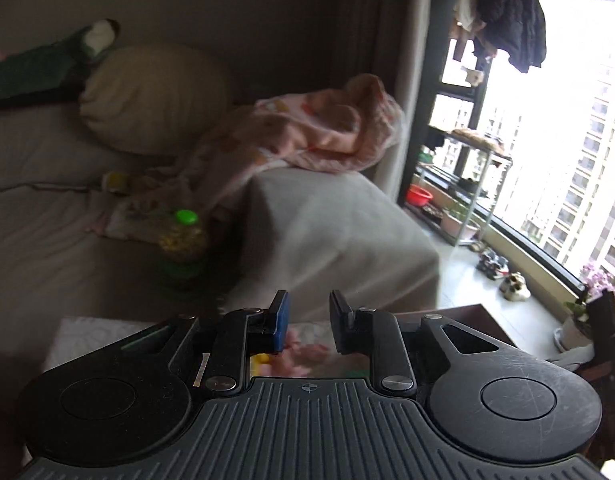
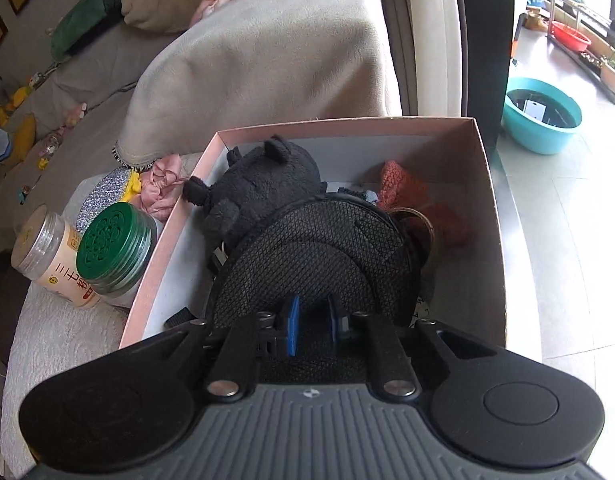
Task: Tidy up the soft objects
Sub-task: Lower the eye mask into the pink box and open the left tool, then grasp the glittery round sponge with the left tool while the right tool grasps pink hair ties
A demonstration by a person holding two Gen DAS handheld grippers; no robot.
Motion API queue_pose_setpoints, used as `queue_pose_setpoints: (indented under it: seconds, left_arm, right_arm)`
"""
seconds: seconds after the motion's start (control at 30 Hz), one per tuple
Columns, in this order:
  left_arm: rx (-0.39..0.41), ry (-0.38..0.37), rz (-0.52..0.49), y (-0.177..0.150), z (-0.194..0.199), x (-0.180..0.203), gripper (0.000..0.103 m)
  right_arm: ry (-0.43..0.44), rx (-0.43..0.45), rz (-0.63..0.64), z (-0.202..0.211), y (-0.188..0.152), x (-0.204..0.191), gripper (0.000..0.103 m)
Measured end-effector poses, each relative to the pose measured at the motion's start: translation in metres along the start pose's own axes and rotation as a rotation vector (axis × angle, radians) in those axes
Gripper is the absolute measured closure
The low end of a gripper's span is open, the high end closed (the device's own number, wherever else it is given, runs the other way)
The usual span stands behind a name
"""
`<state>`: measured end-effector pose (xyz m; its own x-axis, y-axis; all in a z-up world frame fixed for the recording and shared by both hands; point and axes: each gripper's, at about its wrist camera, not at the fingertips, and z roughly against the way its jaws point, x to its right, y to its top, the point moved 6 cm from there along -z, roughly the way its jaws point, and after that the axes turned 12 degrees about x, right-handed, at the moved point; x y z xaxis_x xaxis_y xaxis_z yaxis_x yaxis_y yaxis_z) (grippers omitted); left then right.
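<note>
1. Left gripper [image 1: 309, 322] hovers above the near end of the sofa [image 1: 339, 224], its fingers [image 1: 281, 320] a small gap apart with nothing between them.
2. On the sofa seat beyond it stands a green-capped bottle [image 1: 182, 240]; a pink blanket [image 1: 307, 136] lies heaped over the armrest, beside a beige cushion [image 1: 155, 96].
3. On the white-covered worktop [image 2: 67, 336], two jars lean against the box's left wall: a clear jar [image 2: 51, 264] and a green-lidded jar [image 2: 117, 250].
4. The pink cardboard box [image 2: 493, 216] holds a black plush toy [image 2: 263, 188], an orange knitted piece [image 2: 403, 188] and a black mesh pouch [image 2: 319, 256].
5. Right gripper [image 2: 314, 322] points down into the box, fingers [image 2: 293, 326] slightly parted astride the pouch's near edge; whether they pinch it I cannot tell.
</note>
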<state>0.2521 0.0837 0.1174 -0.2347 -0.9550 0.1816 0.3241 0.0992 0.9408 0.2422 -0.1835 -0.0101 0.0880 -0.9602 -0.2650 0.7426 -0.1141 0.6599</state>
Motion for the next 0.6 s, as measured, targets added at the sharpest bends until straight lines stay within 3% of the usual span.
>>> queue_pose_setpoints:
  seconds: [0.1,0.17,0.27,0.37,0.47,0.6]
  left_arm:
    - [-0.054,0.109,0.049,0.001,0.0,-0.059,0.079]
    - [-0.101,0.128,0.07,-0.003,-0.004,-0.086,0.079]
    - [-0.208,0.087,0.136,-0.014,-0.017,-0.108,0.079]
    - [-0.293,0.049,0.227,-0.029,-0.033,-0.122,0.079]
    - [-0.289,0.057,0.251,-0.044,-0.045,-0.133,0.079]
    - [-0.257,0.008,0.369,-0.062,-0.054,-0.145,0.079]
  right_arm:
    - [-0.022,0.007,0.04,0.014,0.012,-0.016,0.074]
    - [-0.014,0.055,0.071,0.032,0.028,-0.033,0.06]
    - [0.012,0.149,0.106,0.06,0.065,-0.069,0.038]
    - [0.062,0.212,0.143,0.078,0.107,-0.113,0.023]
    - [0.128,0.159,0.15,0.06,0.135,-0.154,0.015]
    - [0.205,-0.035,0.117,-0.01,0.133,-0.199,0.015]
